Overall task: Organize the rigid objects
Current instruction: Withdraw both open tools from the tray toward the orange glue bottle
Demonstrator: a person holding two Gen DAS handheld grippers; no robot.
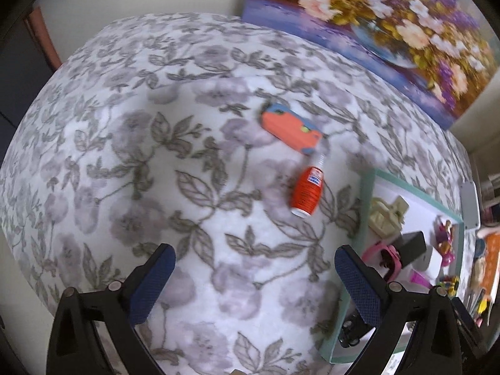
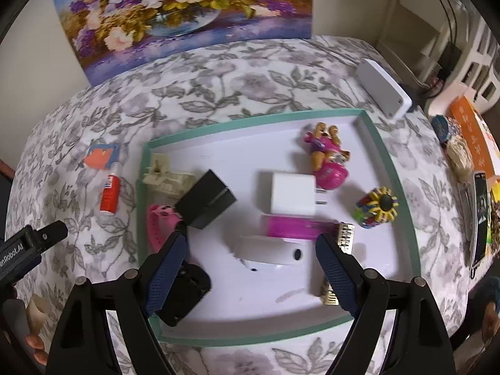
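Big floral bedspread (image 2: 243, 81) fills both views, with a flower painting (image 2: 187, 12) propped against the wall behind it. On the cover sits a green-rimmed tray (image 2: 403, 184) — crowded already: a white charger (image 2: 292, 194), a black box (image 2: 204, 203), a cream plastic piece (image 2: 167, 179), a pink lighter (image 2: 297, 226), a pink-dressed figurine (image 2: 326, 153) and a sunflower-topped toy (image 2: 376, 207). Right gripper (image 2: 251, 265) hovers over the tray, fingers spread wide, nothing between them. Left gripper (image 1: 254, 276) hangs above bare bedspread, fingers parted and empty too. Left of the tray, well outside it, lies an orange card case (image 1: 290, 128) — blurred, so possibly something else — and touching its near corner, a small orange bottle (image 1: 304, 192) on its side.
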